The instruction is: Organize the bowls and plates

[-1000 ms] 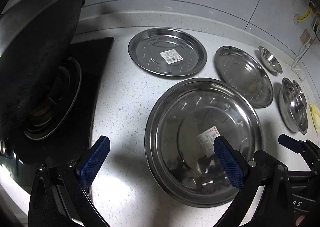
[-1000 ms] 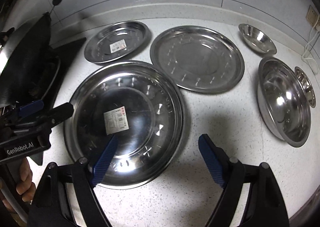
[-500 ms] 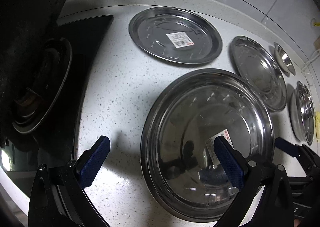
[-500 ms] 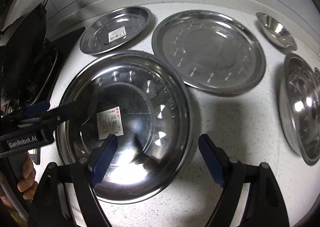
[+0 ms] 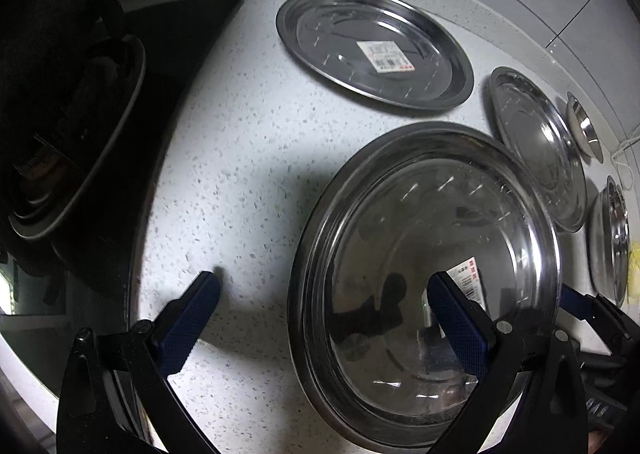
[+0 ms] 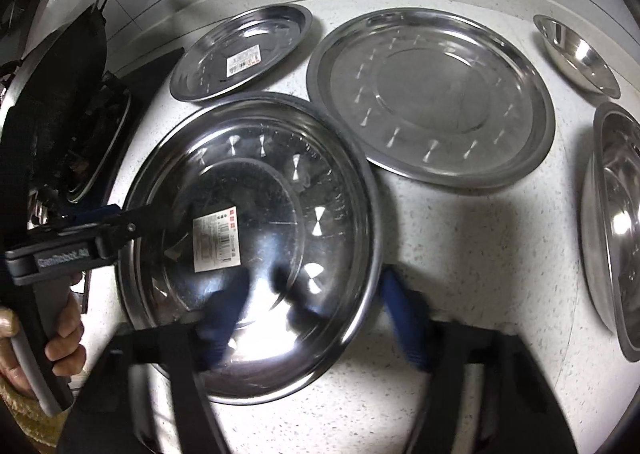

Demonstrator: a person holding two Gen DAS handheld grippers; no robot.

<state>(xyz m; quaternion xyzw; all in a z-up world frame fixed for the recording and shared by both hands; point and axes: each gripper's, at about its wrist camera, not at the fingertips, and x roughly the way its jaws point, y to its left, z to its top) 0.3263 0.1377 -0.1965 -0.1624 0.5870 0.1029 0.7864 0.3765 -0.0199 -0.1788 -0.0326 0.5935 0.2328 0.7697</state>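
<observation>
1. Left gripper (image 5: 324,306): black angular arms carrying blue cross-hatched pads, silver pivot screws showing.
2. Right gripper (image 6: 308,314): same black-and-blue build, blurring at lower frame.
3. Left hand (image 6: 44,338): bare skin wrapping a grey handle, white lettering showing on its black body.

Bare counter (image 5: 240,182) lies between the hob (image 5: 160,102) and the big plate (image 5: 432,254); plates crowd the right side.

Dim fisheye views, glare on steel, motion-blurred right tongs (image 6: 308,314).
</observation>
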